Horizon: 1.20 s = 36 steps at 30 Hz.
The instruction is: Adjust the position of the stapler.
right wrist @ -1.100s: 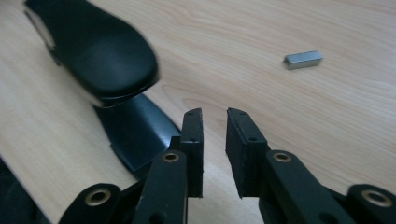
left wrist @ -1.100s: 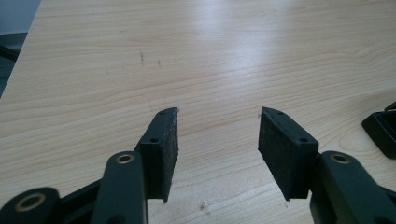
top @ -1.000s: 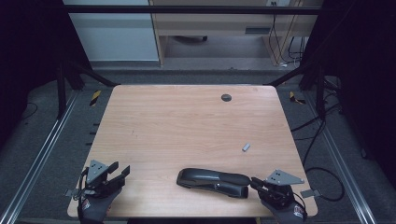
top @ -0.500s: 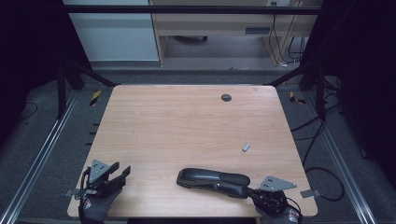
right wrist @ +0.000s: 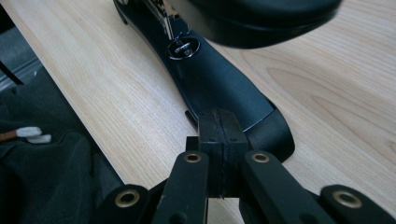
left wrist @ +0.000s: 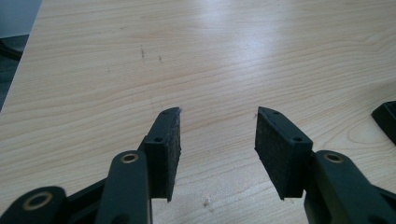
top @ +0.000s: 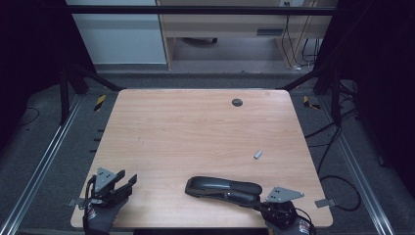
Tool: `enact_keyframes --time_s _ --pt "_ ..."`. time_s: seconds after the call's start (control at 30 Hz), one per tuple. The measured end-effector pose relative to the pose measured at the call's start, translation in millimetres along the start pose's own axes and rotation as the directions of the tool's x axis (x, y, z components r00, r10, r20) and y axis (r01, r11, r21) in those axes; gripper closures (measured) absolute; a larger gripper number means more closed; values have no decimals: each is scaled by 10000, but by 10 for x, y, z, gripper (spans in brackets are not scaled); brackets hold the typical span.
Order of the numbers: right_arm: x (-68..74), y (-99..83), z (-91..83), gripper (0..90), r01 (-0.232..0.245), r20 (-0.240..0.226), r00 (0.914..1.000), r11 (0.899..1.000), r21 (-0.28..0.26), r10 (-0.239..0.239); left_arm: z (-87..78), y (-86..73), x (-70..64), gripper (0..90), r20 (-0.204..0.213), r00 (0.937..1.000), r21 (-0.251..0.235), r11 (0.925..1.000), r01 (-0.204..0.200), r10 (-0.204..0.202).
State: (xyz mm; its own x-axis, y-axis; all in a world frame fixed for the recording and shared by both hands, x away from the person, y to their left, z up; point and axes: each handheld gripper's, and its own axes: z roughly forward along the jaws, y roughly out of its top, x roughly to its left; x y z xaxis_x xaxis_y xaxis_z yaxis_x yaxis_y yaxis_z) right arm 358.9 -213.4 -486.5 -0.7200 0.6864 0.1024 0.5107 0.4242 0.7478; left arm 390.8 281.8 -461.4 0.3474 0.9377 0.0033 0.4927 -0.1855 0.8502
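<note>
A black stapler [top: 222, 187] lies near the table's front edge, its upper arm lifted off its base [right wrist: 219, 79]. My right gripper [top: 257, 201] sits at the stapler's right end, low over the front edge. In the right gripper view its pads [right wrist: 217, 116] are pressed together with nothing between them, right against the rounded end of the base. My left gripper [top: 130, 180] rests at the front left corner. It stands open over bare wood [left wrist: 217, 126], with the stapler's tip [left wrist: 386, 119] off to its right.
A small grey piece [top: 258, 154] lies right of centre on the wooden table [top: 195, 132]. A dark round disc [top: 237, 102] sits near the far edge. Dark floor, rails and cables surround the table.
My right gripper has slid toward the near edge and a little left, closer to the stapler's end. The stapler and the left gripper have stayed put.
</note>
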Motion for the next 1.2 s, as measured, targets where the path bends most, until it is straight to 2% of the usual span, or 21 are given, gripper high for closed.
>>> enact_keyframes --time_s 0.2,0.43,0.67,0.83,0.93,1.0,1.2 --pt "35 -4 62 900 211 -145 9997 9981 587 -202 1 1 -4 500 -8 10000 52 10000 -32 32" --pt "37 -7 93 900 373 81 9992 9944 986 -383 4 3 -7 499 -10 9999 66 9999 -146 146" --pt "23 -7 87 900 322 166 9993 9952 922 -339 4 2 -15 499 25 9999 82 9999 -102 102" --pt "4 1 84 900 381 537 9976 9948 944 -433 11 2 -26 499 48 9999 94 9999 -125 125" --pt "-7 3 91 900 322 554 9978 9957 870 -371 10 4 -28 499 53 9998 108 9998 -181 180" --pt "-31 17 101 900 363 727 9964 9957 857 -426 13 5 -32 499 41 9998 136 9997 -217 216" --pt "-93 34 123 900 297 775 9964 9969 727 -354 17 7 -40 499 48 9997 139 9996 -260 259"
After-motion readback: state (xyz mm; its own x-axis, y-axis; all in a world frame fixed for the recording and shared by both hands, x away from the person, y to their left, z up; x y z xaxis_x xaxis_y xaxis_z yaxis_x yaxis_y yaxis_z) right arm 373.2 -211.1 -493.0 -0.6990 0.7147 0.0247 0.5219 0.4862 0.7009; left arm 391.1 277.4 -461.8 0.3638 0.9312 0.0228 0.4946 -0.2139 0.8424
